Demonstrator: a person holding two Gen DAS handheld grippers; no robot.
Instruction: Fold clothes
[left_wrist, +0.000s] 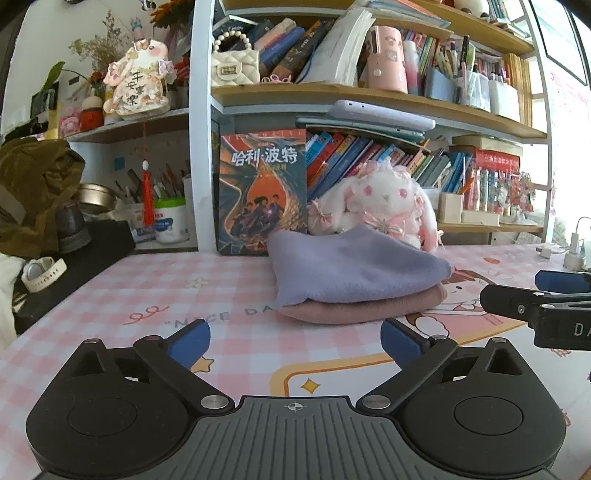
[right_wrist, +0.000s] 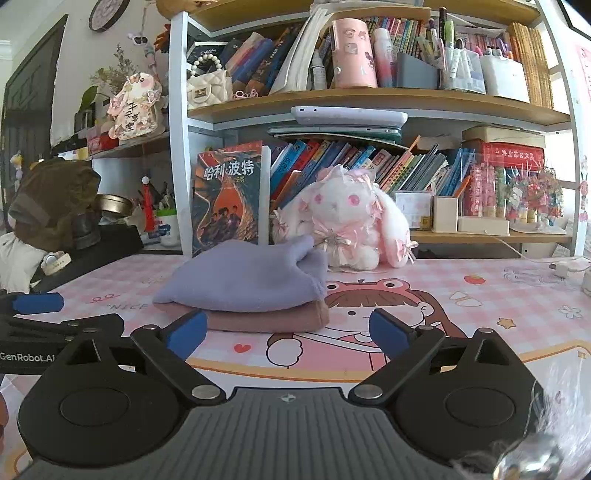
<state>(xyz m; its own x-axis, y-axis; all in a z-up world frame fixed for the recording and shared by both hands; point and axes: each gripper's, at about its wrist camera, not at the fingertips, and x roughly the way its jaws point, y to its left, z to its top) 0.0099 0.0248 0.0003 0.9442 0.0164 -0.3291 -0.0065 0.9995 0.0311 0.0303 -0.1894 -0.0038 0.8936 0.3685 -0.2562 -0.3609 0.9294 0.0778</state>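
A folded lilac fleece cloth (left_wrist: 354, 269) lies on top of a folded dusty-pink cloth (left_wrist: 362, 308) on the pink checked desk mat (left_wrist: 129, 295). My left gripper (left_wrist: 295, 341) is open and empty, just in front of the stack. In the right wrist view the lilac cloth (right_wrist: 247, 277) and pink cloth (right_wrist: 269, 317) lie straight ahead. My right gripper (right_wrist: 286, 332) is open and empty, its left fingertip close to the pink cloth's front edge. The right gripper shows at the right edge of the left wrist view (left_wrist: 543, 295); the left gripper shows at the left edge of the right wrist view (right_wrist: 37, 314).
A white plush rabbit (right_wrist: 347, 218) and an upright book (right_wrist: 227, 195) stand behind the stack against a full bookshelf (right_wrist: 369, 99). A brown bag (left_wrist: 33, 192), a black box and a white watch (left_wrist: 42, 273) sit at the left. Chargers (left_wrist: 572, 251) lie far right.
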